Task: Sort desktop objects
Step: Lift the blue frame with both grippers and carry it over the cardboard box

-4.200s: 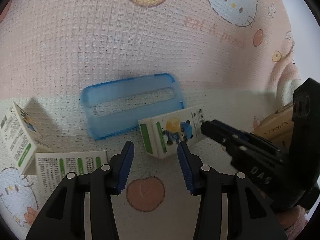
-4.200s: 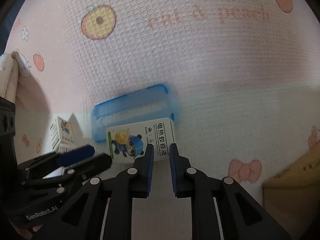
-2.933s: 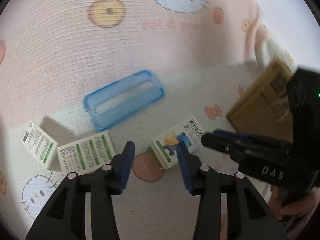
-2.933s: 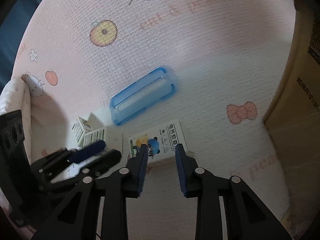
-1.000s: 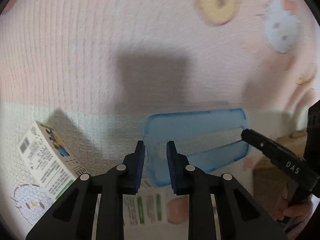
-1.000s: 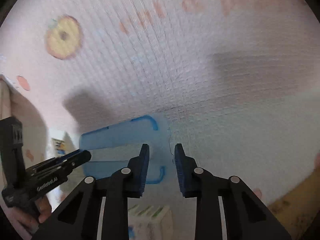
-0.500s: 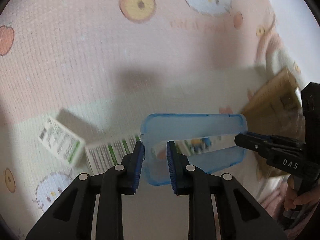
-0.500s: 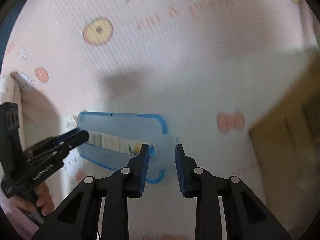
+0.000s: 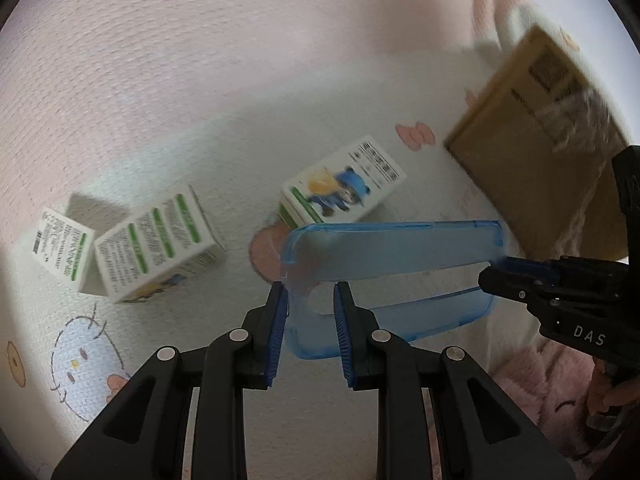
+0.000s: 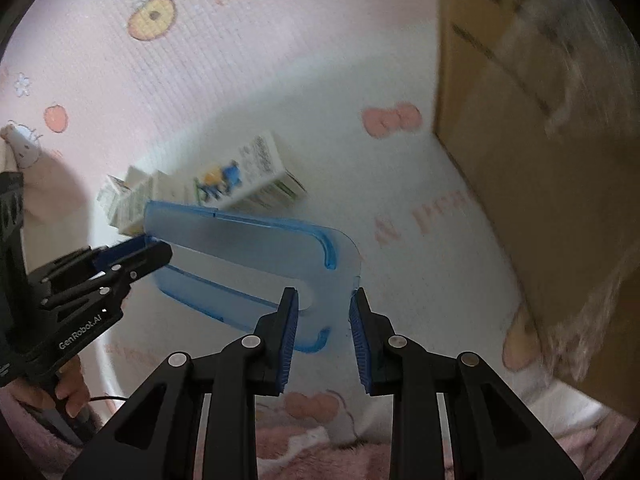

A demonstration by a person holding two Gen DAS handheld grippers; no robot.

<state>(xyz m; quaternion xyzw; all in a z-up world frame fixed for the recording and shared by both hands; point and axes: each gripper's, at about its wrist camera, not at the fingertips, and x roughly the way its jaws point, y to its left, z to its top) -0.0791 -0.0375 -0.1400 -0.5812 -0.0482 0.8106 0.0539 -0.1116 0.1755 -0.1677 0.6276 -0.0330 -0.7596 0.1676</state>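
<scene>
Two handheld grippers point steeply down and share one load: a translucent blue tray (image 9: 394, 248) held in the air above a pink cartoon-print cloth (image 9: 120, 80). The left gripper (image 9: 310, 296) has its jaws set narrow on one short end of the tray, the blue plastic between its pads; the right gripper (image 10: 323, 300) has its jaws likewise narrow on the opposite short end. Each tool shows in the other's camera, reaching in from the side to the far end of the tray, with a hand (image 10: 70, 394) in a fluffy pink sleeve (image 10: 24, 428) wrapped round the left gripper's handle.

Below the raised tray, the surface carries three small white cartons with green print. One, showing a blue cartoon figure (image 9: 344, 192), lies just beyond the tray's long edge. A second carton (image 9: 158, 242) lies to its left, and a third carton (image 9: 62, 250) sits just beside that one at the far left. A brown cardboard box (image 10: 552, 160) stands at the right edge of the cloth, blurred in both views, with a label on its side that cannot be read.
</scene>
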